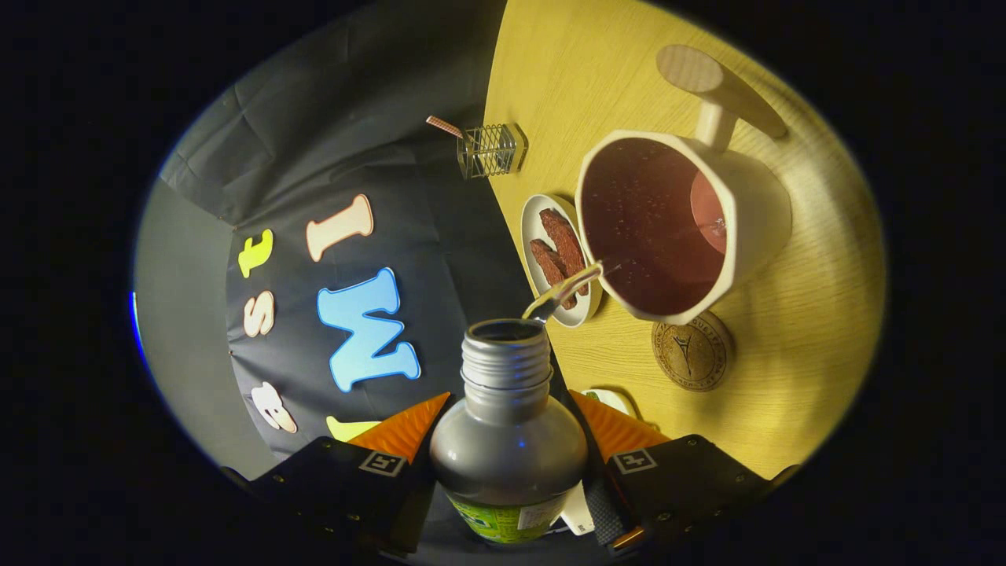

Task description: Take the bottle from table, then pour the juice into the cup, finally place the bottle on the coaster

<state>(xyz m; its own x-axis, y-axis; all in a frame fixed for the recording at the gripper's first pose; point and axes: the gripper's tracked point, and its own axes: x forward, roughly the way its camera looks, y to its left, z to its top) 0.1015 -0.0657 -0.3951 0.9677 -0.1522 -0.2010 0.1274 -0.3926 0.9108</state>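
Note:
My gripper [507, 440] is shut on an uncapped clear bottle [507, 440] with a green label, held tilted toward the cup. A thin stream of juice [567, 285] runs from the bottle's mouth over the rim of the white cup [758, 212]. The cup stands just ahead of the fingers on the wooden table [802, 346] and holds reddish liquid [648, 228]. A round cork coaster [692, 354] lies beside the cup's base, nearer the fingers. The bottle's lower part is hidden between the fingers.
A small white dish [534, 228] with brown pieces of food sits at the table's edge, partly behind the stream. A wire holder [491, 149] stands farther along that edge. A round wooden-topped stand [707, 86] rises beyond the cup. A small white thing [613, 401] peeks out by one finger.

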